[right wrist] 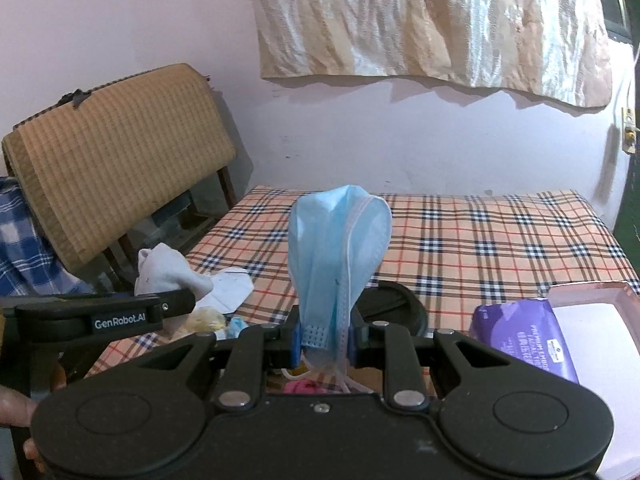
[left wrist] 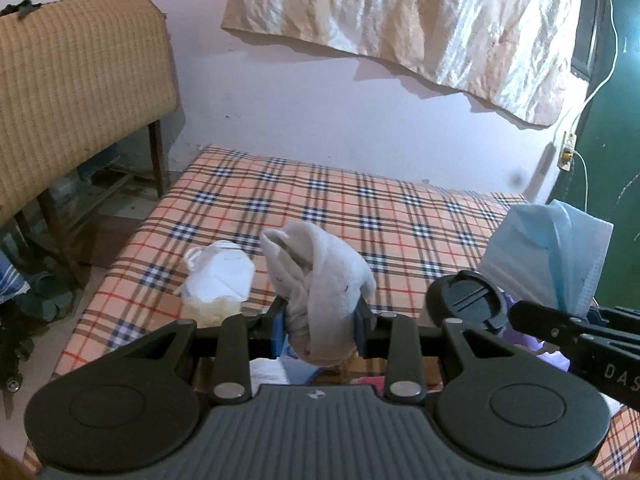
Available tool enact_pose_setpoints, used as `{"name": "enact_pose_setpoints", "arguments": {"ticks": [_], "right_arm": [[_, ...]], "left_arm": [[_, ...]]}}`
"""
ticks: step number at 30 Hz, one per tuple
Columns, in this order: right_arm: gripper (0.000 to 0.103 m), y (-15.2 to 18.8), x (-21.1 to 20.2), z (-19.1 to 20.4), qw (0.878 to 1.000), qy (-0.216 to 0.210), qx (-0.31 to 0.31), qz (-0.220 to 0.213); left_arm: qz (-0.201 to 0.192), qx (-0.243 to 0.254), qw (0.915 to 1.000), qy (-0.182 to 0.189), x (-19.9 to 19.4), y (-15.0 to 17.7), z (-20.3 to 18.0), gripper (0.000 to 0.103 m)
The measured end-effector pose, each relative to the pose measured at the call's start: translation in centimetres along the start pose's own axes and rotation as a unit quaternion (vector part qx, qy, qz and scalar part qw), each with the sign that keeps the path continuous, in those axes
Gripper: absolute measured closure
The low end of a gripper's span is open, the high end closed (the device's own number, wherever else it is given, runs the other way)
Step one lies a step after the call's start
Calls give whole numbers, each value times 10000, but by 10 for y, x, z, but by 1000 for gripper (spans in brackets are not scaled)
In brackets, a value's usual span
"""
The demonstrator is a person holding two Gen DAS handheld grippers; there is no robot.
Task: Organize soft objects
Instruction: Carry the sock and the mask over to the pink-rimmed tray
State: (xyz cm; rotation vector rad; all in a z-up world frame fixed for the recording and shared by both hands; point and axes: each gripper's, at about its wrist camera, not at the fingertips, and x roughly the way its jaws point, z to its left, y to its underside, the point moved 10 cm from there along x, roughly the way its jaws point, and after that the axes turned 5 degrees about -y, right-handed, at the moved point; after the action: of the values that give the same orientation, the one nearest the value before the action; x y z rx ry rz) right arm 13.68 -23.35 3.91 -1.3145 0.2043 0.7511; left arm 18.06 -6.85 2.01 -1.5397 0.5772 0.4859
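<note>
Soft items held aloft over a plaid-covered bed (left wrist: 360, 208): left gripper (left wrist: 322, 326) is clenched on a bunched white sock (left wrist: 320, 280), its blue pads pressing the fabric from both sides, w/ the sock's upper part flopping over the top and its toe hanging below the jaws. Right gripper (right wrist: 323, 344) is clamped on a light-blue surgical mask (right wrist: 336, 256), pinched at its lower edge so the mask stands upright above the fingers, ear loops dangling underneath. Both tools sit side by side, the left one's arm visible at lower left of the right-wrist view, sock (right wrist: 168, 272) sticking up from it. On the bedspread behind the sock lies a white folded respirator mask (left wrist: 220, 276), just beside a yellowish crumpled item (left wrist: 208, 308). A purple tissue pack (right wrist: 516, 328) rests at right, touching a pale pink box (right wrist: 600, 344). Bkgd: woven-cane chair back (left wrist: 80, 92) at left, crinkled tan cloth (left wrist: 420, 12) hung on a pinkish wall. Part of a person's hand (right wrist: 16, 408) shows at the far-left edge of the right-wrist view.
</note>
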Motion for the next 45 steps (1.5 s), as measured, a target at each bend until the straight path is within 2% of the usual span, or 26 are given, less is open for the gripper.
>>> {"name": "enact_pose_setpoints", "arguments": {"ticks": [15, 35, 45], "right_arm": [[77, 0, -17, -58, 9990, 335, 300, -73], [77, 11, -40, -125, 9952, 754, 617, -116], [77, 18, -55, -166, 9916, 976, 840, -150]], "left_arm": [[106, 322, 9988, 361, 12, 2, -64, 69], [226, 619, 9948, 777, 24, 14, -124, 69], [142, 860, 9913, 989, 23, 16, -160, 69]]}}
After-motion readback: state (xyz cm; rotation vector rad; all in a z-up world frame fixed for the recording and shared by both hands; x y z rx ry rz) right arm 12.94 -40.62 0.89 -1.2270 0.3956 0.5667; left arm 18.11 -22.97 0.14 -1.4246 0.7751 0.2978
